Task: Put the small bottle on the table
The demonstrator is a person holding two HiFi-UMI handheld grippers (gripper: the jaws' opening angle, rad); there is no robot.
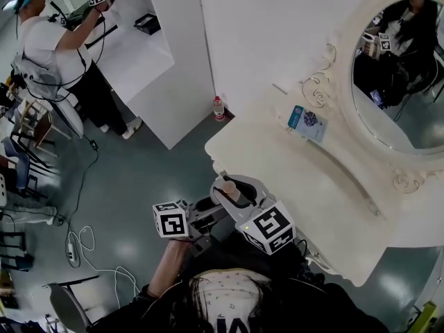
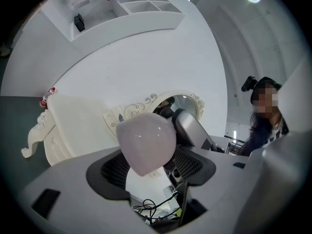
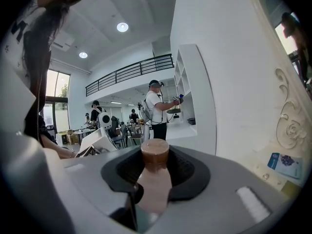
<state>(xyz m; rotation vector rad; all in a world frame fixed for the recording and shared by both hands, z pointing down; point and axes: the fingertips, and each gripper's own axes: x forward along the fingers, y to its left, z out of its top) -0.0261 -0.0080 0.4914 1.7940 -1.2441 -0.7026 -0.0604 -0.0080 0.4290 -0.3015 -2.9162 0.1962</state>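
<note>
Right gripper (image 3: 155,175) has its jaws partly apart and clamped on the small bottle (image 1: 227,189), brown cap uppermost. The left gripper (image 2: 146,165) appears closed on the bottle's pale rounded end. The bottle hangs in the air just off the near edge of the white dressing table (image 1: 305,186), not over its top. Step in hand, as judged: carrying to the table. The next move calls for reaching bare tabletop short of the blue packet (image 1: 306,123) by the mirror (image 1: 395,82), setting the bottle upright and releasing both grips.
</note>
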